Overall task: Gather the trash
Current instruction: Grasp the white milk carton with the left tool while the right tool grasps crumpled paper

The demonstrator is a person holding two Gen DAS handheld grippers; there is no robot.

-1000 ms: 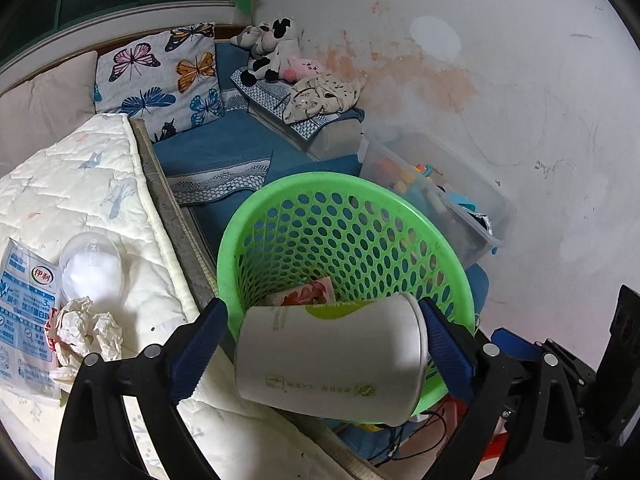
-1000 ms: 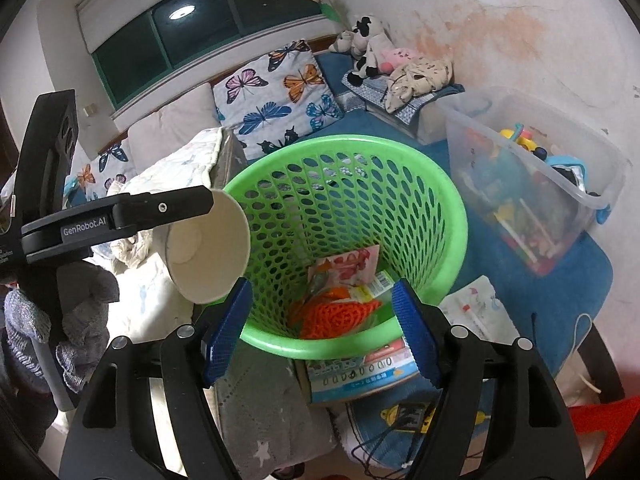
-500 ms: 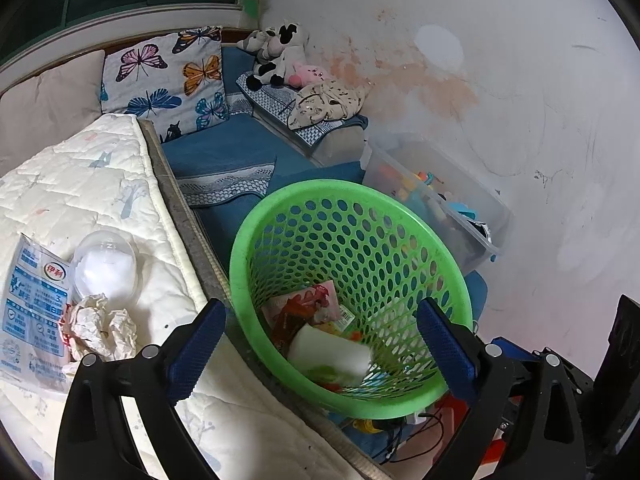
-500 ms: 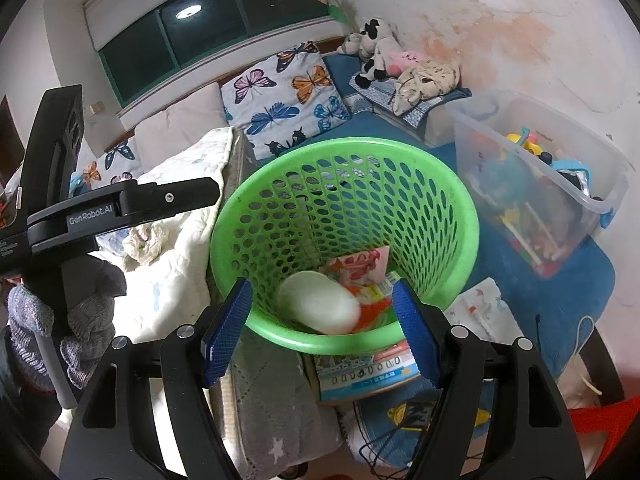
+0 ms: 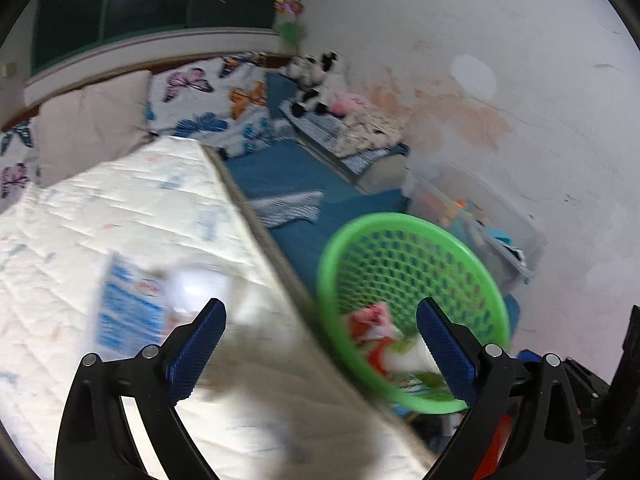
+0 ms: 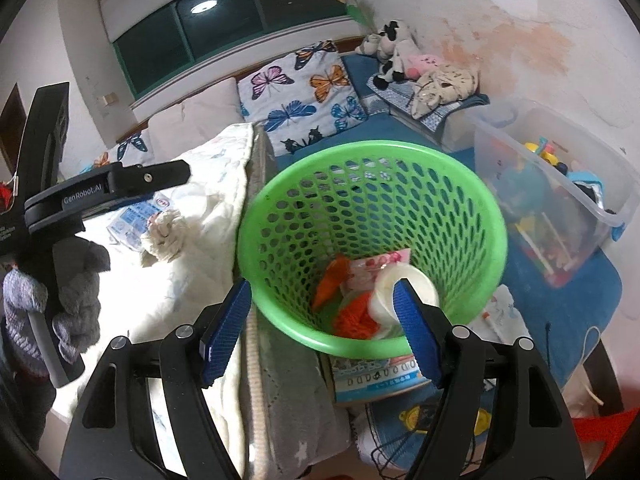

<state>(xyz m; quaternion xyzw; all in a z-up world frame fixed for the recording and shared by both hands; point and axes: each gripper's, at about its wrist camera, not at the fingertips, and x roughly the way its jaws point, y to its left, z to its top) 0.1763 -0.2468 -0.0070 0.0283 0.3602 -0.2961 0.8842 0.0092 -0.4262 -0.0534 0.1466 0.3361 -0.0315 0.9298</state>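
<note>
Left gripper (image 5: 320, 344) gapes wide with nothing between its jaws, above the white quilt (image 5: 132, 208) edge, near the blurred blue-printed packet (image 5: 128, 312). Right gripper (image 6: 322, 320) is opening, jaws empty, over the green basket (image 6: 496, 248). In the basket lies the white paper cup (image 6: 416, 284) beside orange netting (image 6: 356, 316). A crumpled tissue (image 6: 166, 234) sits on the quilt.
</note>
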